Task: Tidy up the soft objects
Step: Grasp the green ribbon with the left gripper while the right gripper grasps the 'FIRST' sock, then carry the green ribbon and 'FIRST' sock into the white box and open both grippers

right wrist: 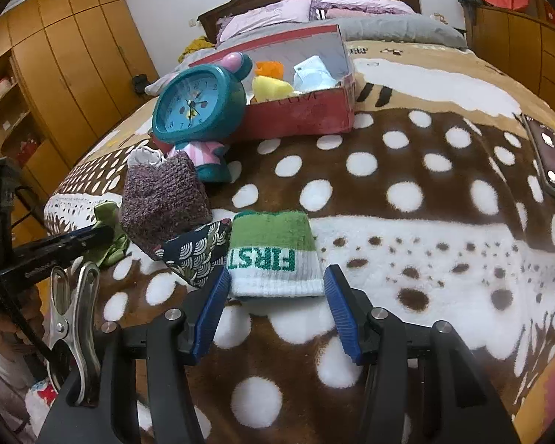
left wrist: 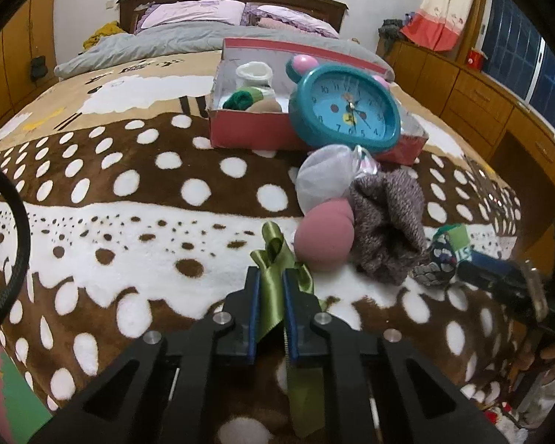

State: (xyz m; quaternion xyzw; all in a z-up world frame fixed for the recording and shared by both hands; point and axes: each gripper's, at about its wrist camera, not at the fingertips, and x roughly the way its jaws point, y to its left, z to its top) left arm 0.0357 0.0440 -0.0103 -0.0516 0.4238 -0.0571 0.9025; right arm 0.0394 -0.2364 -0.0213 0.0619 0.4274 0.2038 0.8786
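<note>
My left gripper (left wrist: 272,277) is shut on a green satin ribbon (left wrist: 272,296) that lies on the spotted blanket; the ribbon's loop sticks out past the fingertips. Right beside it lie a pink sponge egg (left wrist: 323,238), a purple knitted piece (left wrist: 388,222) and a sheer pouch (left wrist: 322,177). My right gripper (right wrist: 275,281) is open, its blue pads standing on either side of the white cuff of a green and white sock (right wrist: 273,240) marked "FIRST". A dark wave-patterned pouch (right wrist: 199,255) lies just left of the sock. The red box (right wrist: 307,111) farther back holds several soft things.
A teal alarm clock (right wrist: 199,103) stands in front of the box, leaning on it. A phone (right wrist: 547,155) lies on the blanket at the right. A metal clamp (right wrist: 74,307) hangs by the left gripper's handle. Wooden wardrobes and drawers flank the bed.
</note>
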